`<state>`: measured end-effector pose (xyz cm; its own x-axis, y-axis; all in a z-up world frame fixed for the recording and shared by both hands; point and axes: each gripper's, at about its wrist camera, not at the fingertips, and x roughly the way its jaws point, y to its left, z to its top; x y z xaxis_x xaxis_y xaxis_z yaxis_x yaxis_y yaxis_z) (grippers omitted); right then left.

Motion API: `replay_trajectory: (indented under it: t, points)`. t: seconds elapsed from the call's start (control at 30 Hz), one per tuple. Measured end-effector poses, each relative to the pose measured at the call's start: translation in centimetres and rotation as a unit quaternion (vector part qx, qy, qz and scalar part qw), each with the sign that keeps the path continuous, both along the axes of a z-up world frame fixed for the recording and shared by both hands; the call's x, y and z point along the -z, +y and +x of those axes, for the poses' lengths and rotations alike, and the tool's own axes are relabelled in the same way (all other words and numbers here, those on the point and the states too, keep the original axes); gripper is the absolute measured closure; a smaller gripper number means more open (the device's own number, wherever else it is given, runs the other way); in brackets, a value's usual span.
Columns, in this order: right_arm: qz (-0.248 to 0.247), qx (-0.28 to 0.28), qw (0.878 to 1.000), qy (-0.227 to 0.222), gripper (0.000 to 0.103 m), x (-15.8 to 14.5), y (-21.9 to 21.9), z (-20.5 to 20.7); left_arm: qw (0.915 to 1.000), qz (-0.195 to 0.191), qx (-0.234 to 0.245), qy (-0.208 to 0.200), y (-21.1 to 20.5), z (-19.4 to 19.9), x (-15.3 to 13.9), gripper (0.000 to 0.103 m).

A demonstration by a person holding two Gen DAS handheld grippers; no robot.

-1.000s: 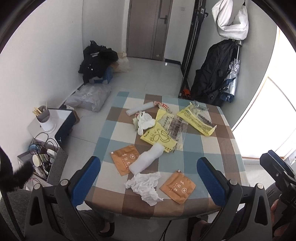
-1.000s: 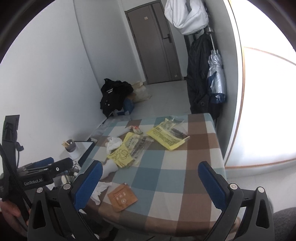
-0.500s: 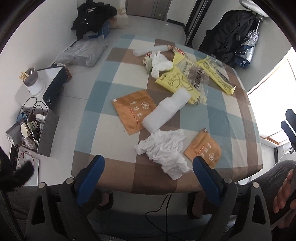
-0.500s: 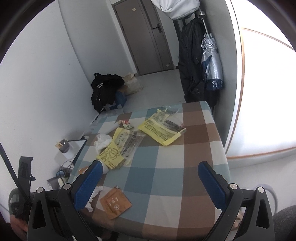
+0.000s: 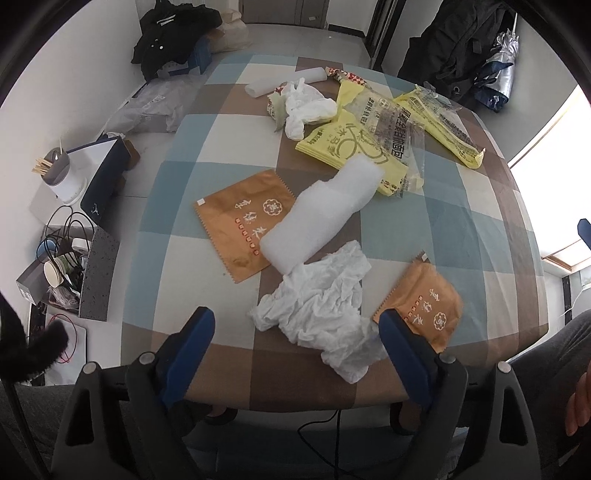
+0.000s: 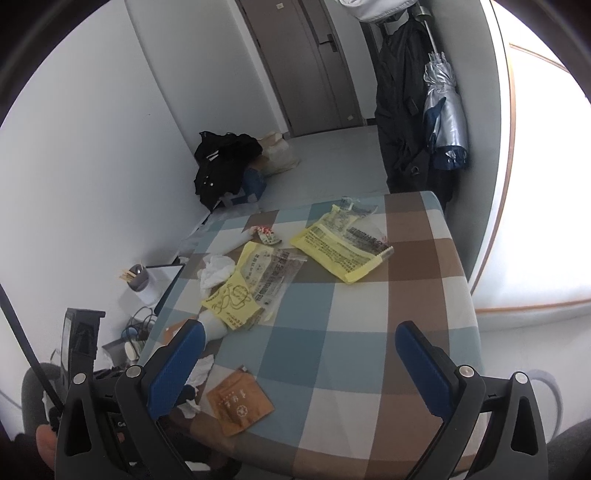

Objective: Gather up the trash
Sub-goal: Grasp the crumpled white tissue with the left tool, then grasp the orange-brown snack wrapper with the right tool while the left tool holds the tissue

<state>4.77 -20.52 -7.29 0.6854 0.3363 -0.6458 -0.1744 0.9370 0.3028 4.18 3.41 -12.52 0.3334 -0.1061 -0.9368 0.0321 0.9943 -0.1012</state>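
Note:
Trash lies on a checked tablecloth (image 5: pixel 461 229). A crumpled white tissue (image 5: pixel 317 306) lies at the near edge, between the fingers of my open, empty left gripper (image 5: pixel 295 332). Beside it are a white foam roll (image 5: pixel 321 214), a large orange packet (image 5: pixel 240 221) and a small orange packet (image 5: pixel 424 306). Further back lie yellow wrappers (image 5: pixel 354 147), a white plastic bag (image 5: pixel 306 107) and another yellow wrapper (image 5: pixel 443 122). My right gripper (image 6: pixel 299 350) is open and empty, above the table's near right part; the small orange packet (image 6: pixel 240 402) lies below its left finger.
Left of the table on the floor are a cup of sticks (image 5: pixel 55 173), a dark box (image 5: pixel 103 181), cables and a grey block (image 5: pixel 96 273). Black clothes (image 5: pixel 173 33) lie near the door. Coats and an umbrella (image 6: pixel 439 110) hang at the right wall.
My left gripper has moved down and forward toward the table, so the crumpled tissue now sits between its fingers. My right gripper has tilted a little; both stay open.

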Motion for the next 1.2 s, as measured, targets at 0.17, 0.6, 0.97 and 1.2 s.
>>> replay_trajectory:
  t: [0.17, 0.6, 0.97, 1.2]
  points:
    - [0.000, 0.001, 1.000, 0.003, 0.000, 0.0, -0.3, 0.0, 0.9999, 0.009, 0.000, 0.011, -0.3, 0.5, 0.5, 0.040]
    - [-0.006, 0.000, 1.000, 0.018, 0.000, 0.5, -0.5, -0.2, 0.9990, -0.033, 0.031, 0.007, -1.3, 0.2, -0.4, 0.092]
    - [-0.024, 0.000, 0.999, 0.045, 0.000, 1.8, -0.2, -0.3, 0.9915, -0.105, 0.037, -0.067, -0.9, -0.7, -4.3, 0.092]
    - [-0.067, -0.069, 0.992, 0.080, 0.004, 4.1, 3.3, -0.4, 0.9837, -0.131, 0.023, -0.121, 0.6, -0.7, -6.6, 0.092]
